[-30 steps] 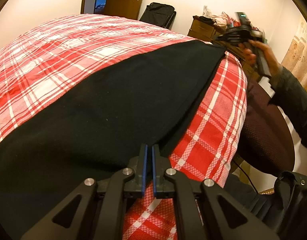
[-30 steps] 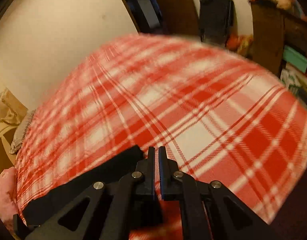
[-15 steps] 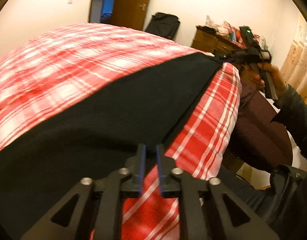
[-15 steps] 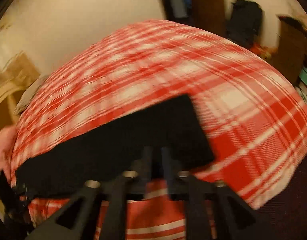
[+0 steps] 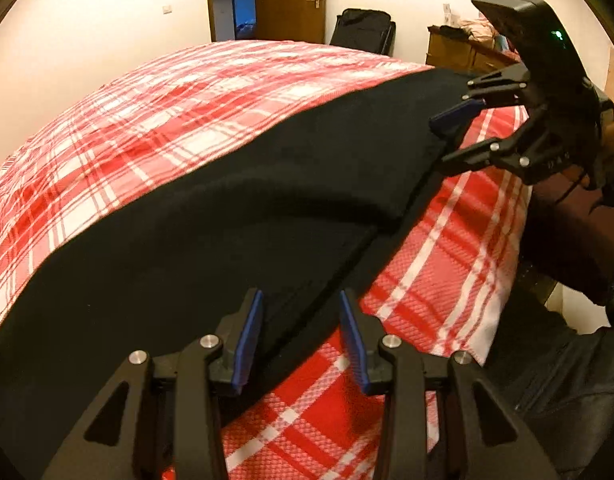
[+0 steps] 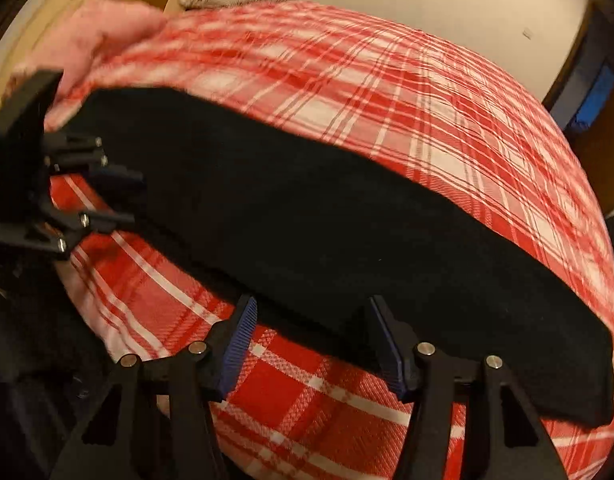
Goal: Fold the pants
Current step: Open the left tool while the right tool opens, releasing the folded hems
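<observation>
Long black soft cloth pants [image 5: 211,216] lie flat along near edge of red-white checked bed cover [image 5: 179,100]. Left gripper [image 5: 301,336] & right gripper [image 6: 313,344] both wide open, holding nothing. Risk: pinching only the top layer, so fold goes crooked.

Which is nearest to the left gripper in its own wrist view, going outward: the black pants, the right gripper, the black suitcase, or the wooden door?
1. Black pants: the near edge lies between the open fingers of the left gripper.
2. Right gripper: far right, at the pants' other end.
3. Black suitcase: against the back wall, beyond the bed.
4. Wooden door: back wall, left of the suitcase; these two are close to call.
</observation>
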{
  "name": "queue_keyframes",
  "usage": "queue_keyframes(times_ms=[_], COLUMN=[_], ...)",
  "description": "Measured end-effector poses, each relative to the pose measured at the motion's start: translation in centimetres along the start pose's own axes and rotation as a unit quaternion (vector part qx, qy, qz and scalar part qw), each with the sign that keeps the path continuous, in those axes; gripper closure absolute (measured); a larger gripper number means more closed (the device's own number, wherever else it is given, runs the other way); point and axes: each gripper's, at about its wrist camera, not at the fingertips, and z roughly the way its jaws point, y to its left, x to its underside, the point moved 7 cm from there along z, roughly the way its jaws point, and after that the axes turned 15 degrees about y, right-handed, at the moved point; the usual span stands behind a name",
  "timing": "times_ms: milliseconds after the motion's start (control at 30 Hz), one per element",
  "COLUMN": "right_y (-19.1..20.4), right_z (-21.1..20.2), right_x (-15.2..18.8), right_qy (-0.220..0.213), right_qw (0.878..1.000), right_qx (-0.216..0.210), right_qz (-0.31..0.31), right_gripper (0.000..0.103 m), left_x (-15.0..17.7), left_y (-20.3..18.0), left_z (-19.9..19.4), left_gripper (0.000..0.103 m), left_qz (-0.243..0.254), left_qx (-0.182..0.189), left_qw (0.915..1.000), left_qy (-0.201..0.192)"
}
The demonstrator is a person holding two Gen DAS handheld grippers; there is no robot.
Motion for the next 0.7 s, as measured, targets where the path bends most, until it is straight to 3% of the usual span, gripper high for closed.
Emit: queue_keyframes(times_ms=[100, 333, 433, 533, 567, 667, 700], right_y=[-0.5, -0.6, -0.4, 0.0, 0.1, 0.1, -0.1], right_z=[1.0, 1.0, 1.1, 1.3, 1.2, 1.0, 0.6], right_x=[0.3, -0.1, -0.3, -0.5, -0.6, -0.8, -0.8], right_qy=[0.01, 0.004, -0.003, -0.012, -0.02, -0.028, -0.032], right_qw=[1.0, 0.999, 0.999, 0.999, 0.998, 0.998, 0.999], right_qx=[0.024, 0.033, 0.04, 0.044, 0.045, 0.042, 0.037], right_qz=[-0.007, -0.017, -0.022, -0.029, -0.031, -0.026, -0.021], right_gripper=[0.045, 0.045, 0.054, 0.064, 0.073, 0.094, 0.095], left_x=[-0.1, -0.6, -0.5, -0.6, -0.7, -0.8, -0.9], left_y=[0.0, 0.1, -0.1, -0.2, -0.1, 0.3, 0.4], left_z=[0.1, 0.3, 0.5, 0.5, 0.4, 0.0, -0.3], left_gripper=[0.061, 0.061, 0.064, 0.08, 0.092, 0.097, 0.098], left_qz=[0.013, 0.015, 0.019, 0.022, 0.022, 0.015, 0.013], left_qx=[-0.012, -0.012, -0.021, -0.033, -0.036, -0.029, -0.024], left_qw=[0.9998, 0.9998, 0.9996, 0.9992, 0.9991, 0.9994, 0.9996], left_qy=[-0.003, 0.005, 0.007, 0.009, 0.009, 0.008, 0.004])
